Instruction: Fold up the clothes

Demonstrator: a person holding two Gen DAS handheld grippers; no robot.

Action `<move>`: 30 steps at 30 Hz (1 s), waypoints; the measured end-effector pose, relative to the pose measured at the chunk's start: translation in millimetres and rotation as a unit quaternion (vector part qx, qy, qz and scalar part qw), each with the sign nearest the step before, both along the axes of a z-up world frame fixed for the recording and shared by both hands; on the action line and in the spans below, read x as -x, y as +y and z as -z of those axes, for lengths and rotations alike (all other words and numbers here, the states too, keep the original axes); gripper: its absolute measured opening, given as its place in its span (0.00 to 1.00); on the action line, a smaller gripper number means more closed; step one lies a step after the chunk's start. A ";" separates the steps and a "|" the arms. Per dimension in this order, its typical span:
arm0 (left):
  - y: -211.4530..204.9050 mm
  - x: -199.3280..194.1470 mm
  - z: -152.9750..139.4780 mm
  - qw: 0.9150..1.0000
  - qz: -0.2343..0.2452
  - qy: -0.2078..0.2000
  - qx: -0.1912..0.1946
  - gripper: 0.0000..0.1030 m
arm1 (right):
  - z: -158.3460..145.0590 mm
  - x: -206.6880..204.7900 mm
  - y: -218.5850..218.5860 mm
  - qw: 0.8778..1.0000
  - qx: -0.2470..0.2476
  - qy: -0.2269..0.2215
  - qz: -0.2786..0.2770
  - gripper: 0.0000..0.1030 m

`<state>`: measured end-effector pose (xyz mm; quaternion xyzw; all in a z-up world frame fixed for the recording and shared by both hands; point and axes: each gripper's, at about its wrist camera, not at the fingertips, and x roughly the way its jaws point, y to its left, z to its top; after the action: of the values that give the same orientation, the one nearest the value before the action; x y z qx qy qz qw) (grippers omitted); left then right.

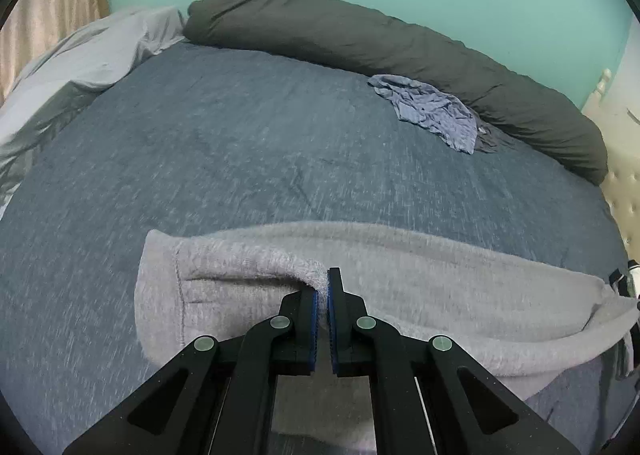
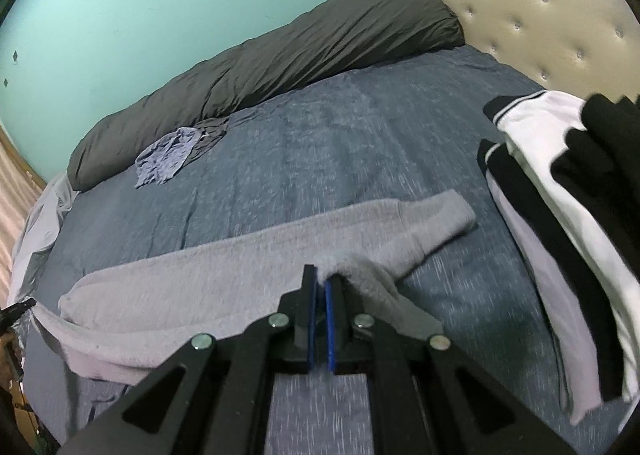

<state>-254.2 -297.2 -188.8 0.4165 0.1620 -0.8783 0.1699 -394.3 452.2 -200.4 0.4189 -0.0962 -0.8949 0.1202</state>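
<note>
Your left gripper (image 1: 322, 289) and right gripper (image 2: 321, 282) are each clamped on an edge of the fuzzy grey knit garment (image 2: 248, 259). It lies doubled lengthwise across the near blue bedsheet (image 1: 240, 159); further folds remain. A crumpled blue cloth (image 1: 432, 111) awaits beside folded black-and-white clothes (image 2: 552, 191).

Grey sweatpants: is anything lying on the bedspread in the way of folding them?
Nothing visible. Both grippers are shut on the grey sweatpants; the crumpled blue cloth and black-and-white pile lie clear.
</note>
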 end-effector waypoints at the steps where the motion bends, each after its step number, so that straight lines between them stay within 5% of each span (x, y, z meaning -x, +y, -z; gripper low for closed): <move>1: -1.3 5.8 0.3 1.000 0.000 0.000 0.001 0.04 | 0.4 5.6 -1.5 1.000 -0.001 0.000 0.001 0.03; 17: -32.2 88.3 29.9 1.000 -0.003 -0.027 0.001 0.04 | 28.0 108.7 -37.8 0.998 -0.040 -0.041 0.008 0.03; 30: -31.7 143.4 104.0 0.994 0.012 -0.107 -0.001 0.07 | 93.0 169.8 -71.3 0.991 -0.096 -0.094 0.007 0.06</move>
<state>-397.6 -328.9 -292.8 0.5101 0.1391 -0.8305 0.1754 -564.2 380.9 -293.4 0.5103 -0.0234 -0.8573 0.0633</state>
